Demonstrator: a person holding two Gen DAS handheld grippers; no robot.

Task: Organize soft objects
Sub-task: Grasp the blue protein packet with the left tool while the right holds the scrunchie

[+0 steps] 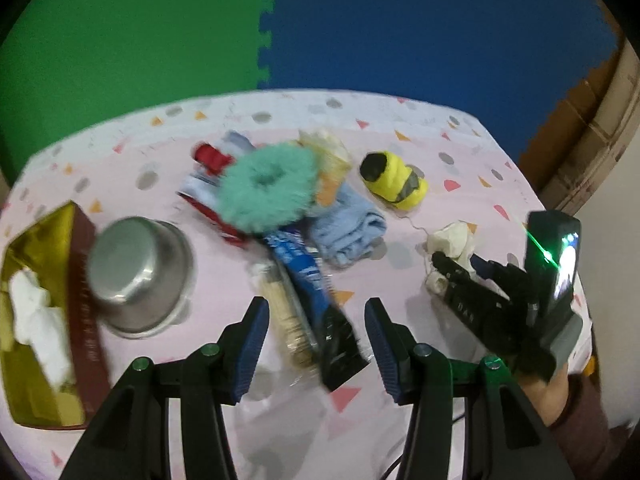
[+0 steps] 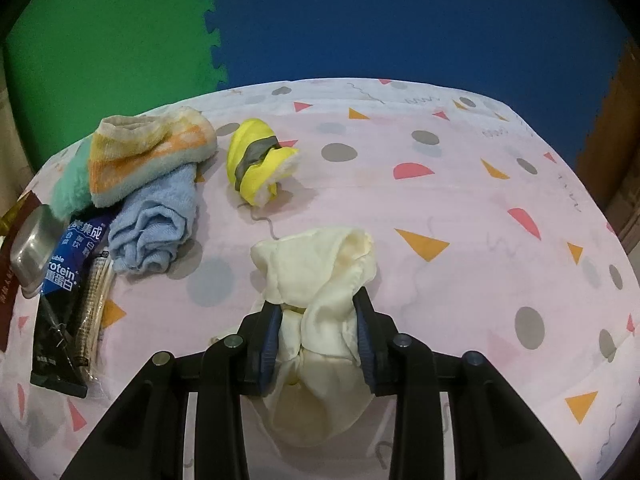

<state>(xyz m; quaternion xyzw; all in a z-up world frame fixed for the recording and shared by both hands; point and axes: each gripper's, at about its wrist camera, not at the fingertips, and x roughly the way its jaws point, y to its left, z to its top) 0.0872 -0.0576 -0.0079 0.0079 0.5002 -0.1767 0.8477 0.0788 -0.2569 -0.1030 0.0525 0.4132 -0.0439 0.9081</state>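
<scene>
My right gripper (image 2: 318,308) is shut on a crumpled cream cloth (image 2: 316,264), which bunches between the blue pads and spills out ahead of them. The left wrist view shows this gripper (image 1: 456,262) at the right with the cream cloth (image 1: 452,238) at its tips. My left gripper (image 1: 316,312) stands open over a blue and black protein packet (image 1: 308,276), holding nothing. Further back lie a teal fluffy ring (image 1: 266,188), a light blue towel (image 2: 154,232), an orange-striped cloth (image 2: 148,152) and a yellow and grey soft piece (image 2: 256,160).
An upturned steel bowl (image 1: 140,272) leans by a gold and maroon tissue box (image 1: 44,320) at the left. A clear biscuit packet (image 1: 280,312) lies beside the protein packet and a red item (image 1: 212,158) behind the ring. A pink patterned tablecloth (image 2: 440,200) covers the table.
</scene>
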